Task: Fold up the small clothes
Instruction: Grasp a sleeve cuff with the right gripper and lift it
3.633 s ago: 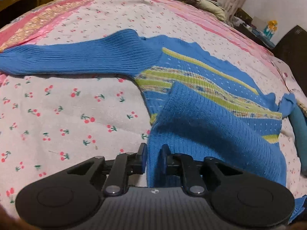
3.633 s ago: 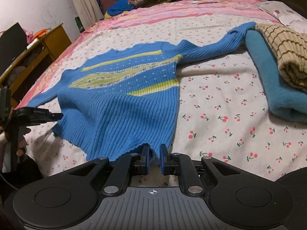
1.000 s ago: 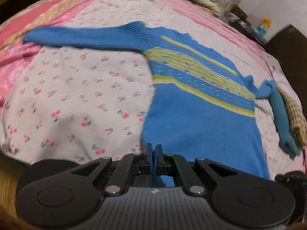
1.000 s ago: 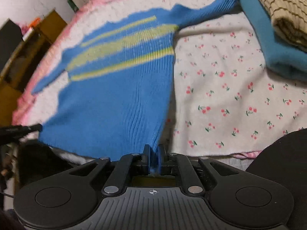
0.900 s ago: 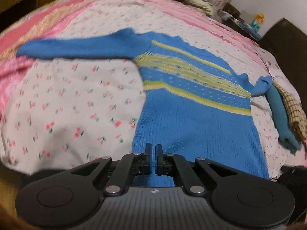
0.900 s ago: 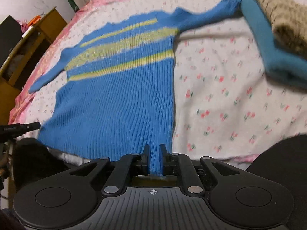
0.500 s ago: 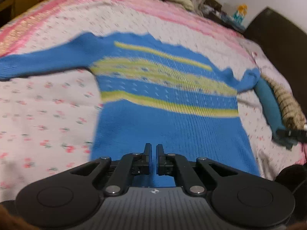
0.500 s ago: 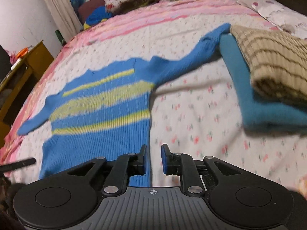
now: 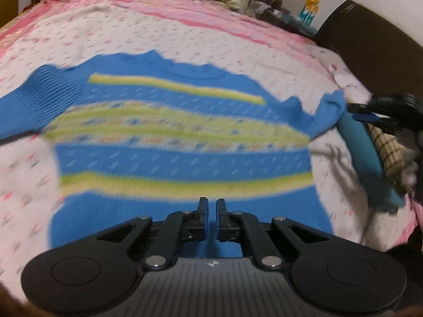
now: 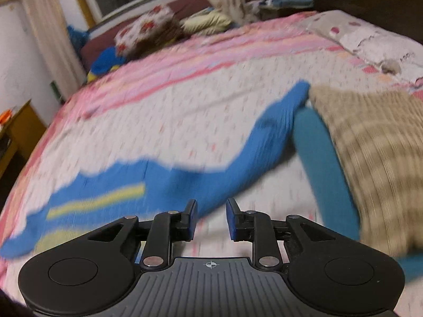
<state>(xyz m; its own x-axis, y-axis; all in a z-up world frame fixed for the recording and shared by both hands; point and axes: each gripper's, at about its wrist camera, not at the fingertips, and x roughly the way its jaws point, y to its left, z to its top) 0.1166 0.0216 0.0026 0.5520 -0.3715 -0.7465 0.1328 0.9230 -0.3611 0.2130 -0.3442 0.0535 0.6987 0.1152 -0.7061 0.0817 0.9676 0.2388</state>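
Blue sweater (image 9: 185, 158) spread flat on the flowered bedspread (image 9: 185, 39), front up, yellow-green stripes running across its chest. The left gripper (image 9: 210, 218) hangs over the lower body of the sweater, just below the bottom stripe, jaws all but together with only a thin slit between them. No cloth is caught in that slit; the knit lies beneath the fingers, not between them. One sleeve runs off to the left, the other reaches right toward the folded clothes (image 9: 370, 158), a teal piece with a tan striped one on top.

Over to the right gripper (image 10: 210, 220): its jaws are opening, a clear gap between the blue pads, and nothing held. It sits above the sweater's shoulder, where the sleeve (image 10: 264, 137) starts its run up and right to the folded pile; the cuff ends right against that pile. In the left view the right gripper shows at the far right edge, near that cuff
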